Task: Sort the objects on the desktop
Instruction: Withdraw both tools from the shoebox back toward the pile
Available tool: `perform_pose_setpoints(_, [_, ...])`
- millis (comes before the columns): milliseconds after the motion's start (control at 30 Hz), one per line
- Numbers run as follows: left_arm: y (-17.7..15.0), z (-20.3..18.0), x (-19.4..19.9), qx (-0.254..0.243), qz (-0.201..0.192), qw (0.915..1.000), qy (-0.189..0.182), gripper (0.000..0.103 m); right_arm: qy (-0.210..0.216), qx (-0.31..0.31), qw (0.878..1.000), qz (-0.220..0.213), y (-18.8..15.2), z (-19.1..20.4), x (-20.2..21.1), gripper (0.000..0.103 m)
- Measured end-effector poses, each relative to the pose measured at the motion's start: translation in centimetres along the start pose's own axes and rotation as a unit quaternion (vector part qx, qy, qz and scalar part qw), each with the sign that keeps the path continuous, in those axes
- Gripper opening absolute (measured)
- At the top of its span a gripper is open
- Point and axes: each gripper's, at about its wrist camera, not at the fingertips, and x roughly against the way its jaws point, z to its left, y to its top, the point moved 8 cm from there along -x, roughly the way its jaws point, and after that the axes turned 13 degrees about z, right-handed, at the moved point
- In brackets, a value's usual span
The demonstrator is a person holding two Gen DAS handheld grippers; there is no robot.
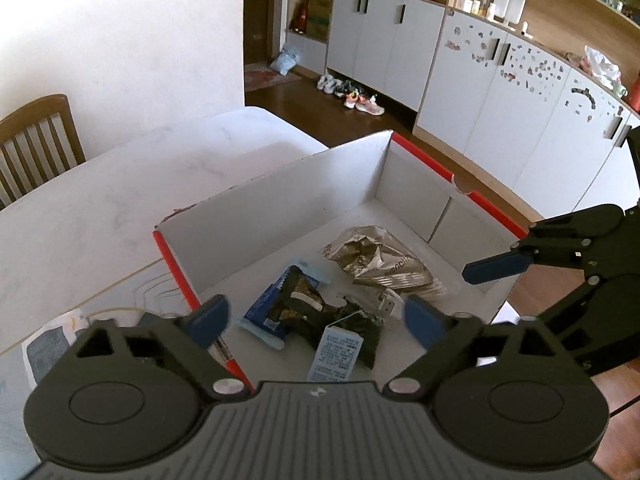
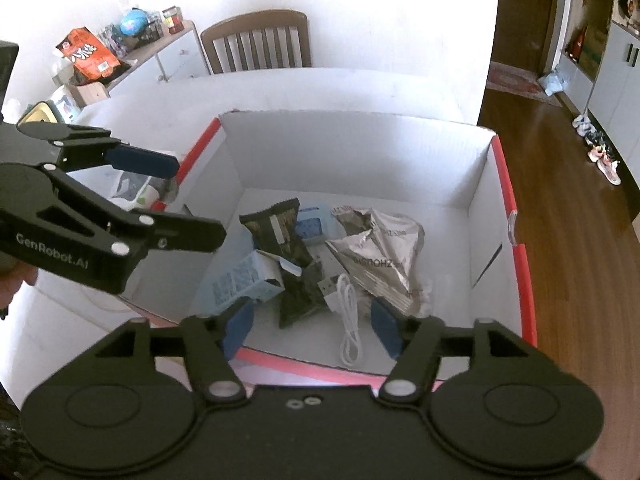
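Left gripper: jaws wide, empty, lower frame.
Right gripper: jaws wide, empty.
Box: holding silver bag, white cable, centre frame.

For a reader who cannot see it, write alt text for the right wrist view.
The open right gripper hovers over a white box with red edges, holding snack packets, a silver bag, a small carton and a white cable. The left gripper, also open, hangs at its left rim.
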Motion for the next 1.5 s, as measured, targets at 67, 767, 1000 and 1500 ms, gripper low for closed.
perform_pose_setpoints(67, [-0.2,0.2,0.3,0.003,-0.005,1.0,0.0,0.102,-0.005,0.008,1.0,-0.002,-0.1,0.5,0.1,0.081])
perform_pose_setpoints(767, [-3.4,2.8,3.2,0.021,-0.04,0.999,-0.007,0.103,-0.032,-0.015,0.999,-0.032,-0.1,4.3,0.8,0.084])
perform_pose_setpoints(1000, [-5.0,5.3,4.8,0.025,-0.042,0.9985,0.025,0.103,-0.04,-0.018,0.998,-0.039,0.4,6.9,0.9,0.084])
perform_pose_setpoints(1500, [-8.7,11.1,7.7,0.036,-0.05,0.9975,0.034,0.103,-0.043,-0.014,0.998,-0.048,1.8,13.5,0.2,0.084])
